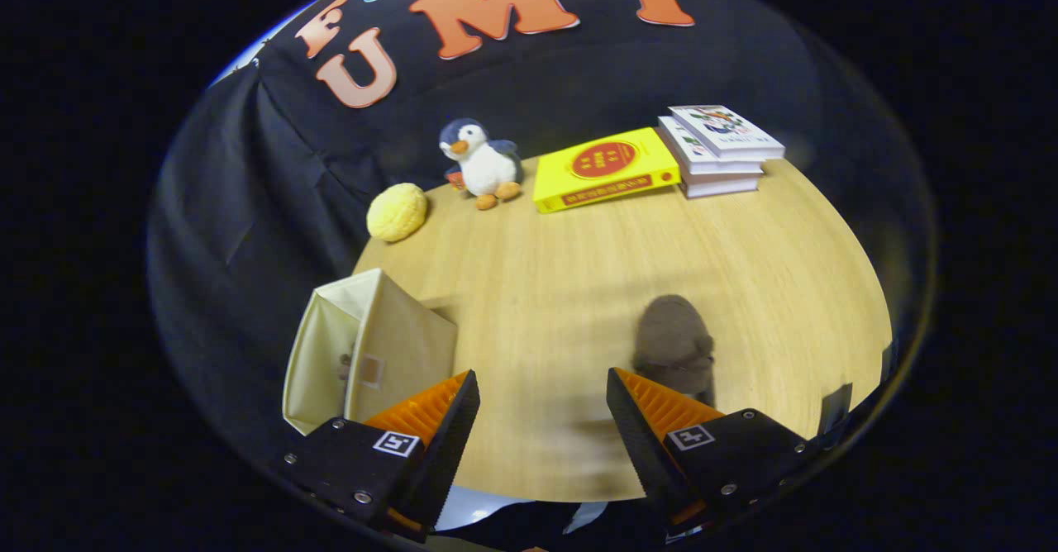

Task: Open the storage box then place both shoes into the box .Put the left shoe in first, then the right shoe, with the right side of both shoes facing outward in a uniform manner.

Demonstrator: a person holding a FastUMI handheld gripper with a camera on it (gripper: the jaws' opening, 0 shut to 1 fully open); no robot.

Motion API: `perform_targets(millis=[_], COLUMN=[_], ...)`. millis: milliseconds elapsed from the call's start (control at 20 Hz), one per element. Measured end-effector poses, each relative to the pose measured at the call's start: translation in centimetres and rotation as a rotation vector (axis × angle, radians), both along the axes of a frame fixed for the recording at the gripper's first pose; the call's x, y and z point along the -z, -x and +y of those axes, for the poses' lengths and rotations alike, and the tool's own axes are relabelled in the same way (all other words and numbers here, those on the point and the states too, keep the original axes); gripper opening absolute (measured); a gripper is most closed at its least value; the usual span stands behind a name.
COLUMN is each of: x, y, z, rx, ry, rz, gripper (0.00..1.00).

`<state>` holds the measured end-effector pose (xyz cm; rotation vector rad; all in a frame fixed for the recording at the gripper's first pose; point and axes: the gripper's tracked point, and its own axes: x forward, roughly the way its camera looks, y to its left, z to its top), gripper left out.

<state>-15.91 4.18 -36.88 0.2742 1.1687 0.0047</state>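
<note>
The cream fabric storage box stands at the table's left edge, just beyond the left finger. A dark brown shoe, blurred, lies on the table just ahead of the right finger. The gripper is spread wide, holding nothing. Along the far edge sit a yellow sponge, a penguin toy, a yellow book and stacked white books.

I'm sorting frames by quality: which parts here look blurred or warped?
Gripper view: the brown shoe just beyond the open gripper is smeared, the wooden table near it streaked; the penguin toy and yellow book stay sharper; fisheye bends the table's edge.
</note>
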Motion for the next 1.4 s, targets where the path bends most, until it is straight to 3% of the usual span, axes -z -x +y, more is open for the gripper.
perform_targets(millis=[200, 300, 500, 900, 1050, 1150, 1400], x=[3.2, 4.7, 7.7, 11.3, 12.0, 11.2, 5.7], y=[3.3, 4.6, 4.2, 0.8, 0.8, 1.0, -0.6], z=[-6.5, -7.5, -9.6, -9.5, -10.1, -9.1, -5.6], rx=[-0.01, -0.008, -0.056, -0.07, -0.024, -0.003, -0.009], ry=[0.077, 0.043, 0.104, 0.159, 0.168, 0.114, 0.097], rz=[0.062, 0.101, 0.094, -0.008, 0.024, 0.051, 0.031], gripper=[0.93, 0.93, 0.85, 0.38, 0.12, 0.04, 0.03])
